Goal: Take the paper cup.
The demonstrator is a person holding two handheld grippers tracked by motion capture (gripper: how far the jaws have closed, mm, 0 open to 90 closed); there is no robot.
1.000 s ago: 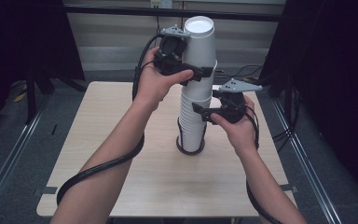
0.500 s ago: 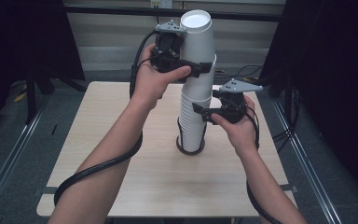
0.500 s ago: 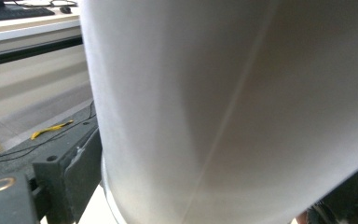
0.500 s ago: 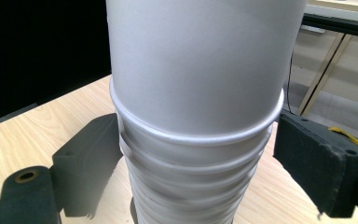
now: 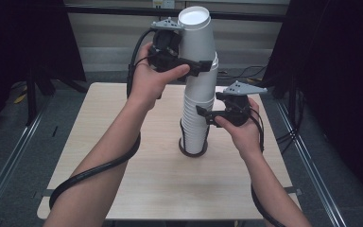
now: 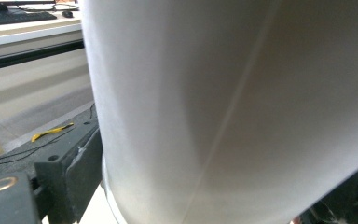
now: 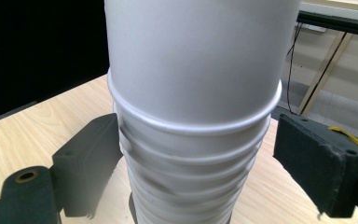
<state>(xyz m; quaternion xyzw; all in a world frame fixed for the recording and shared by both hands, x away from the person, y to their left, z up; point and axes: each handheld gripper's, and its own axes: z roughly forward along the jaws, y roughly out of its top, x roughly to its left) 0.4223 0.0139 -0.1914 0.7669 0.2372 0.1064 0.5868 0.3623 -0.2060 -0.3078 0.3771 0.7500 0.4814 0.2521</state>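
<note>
White paper is what I'm working with: a tall stack of cups (image 5: 196, 120) stands upside down on a dark ring (image 5: 193, 152) near the middle of the wooden table (image 5: 123, 179). My left gripper (image 5: 199, 67) is up high, its jaws closed on the top cup (image 5: 196, 33), which sits raised and slightly tilted above the rest; in the left gripper view that cup's wall (image 6: 223, 112) presses against the one pad (image 6: 77, 175) I can see. My right gripper (image 5: 203, 114) is lower, its jaws around the stack's middle; in the right gripper view the left pad (image 7: 91, 158) touches the rims (image 7: 191, 140) while the right pad (image 7: 321, 163) stands just off them, so I judge the hold loose, a brace more than a clamp. I take this as the step of pulling one cup free of the pile. Next I'd want a straight upward lift on the left, with the right steadying the stack so no second cup rides along and nothing tips.
</note>
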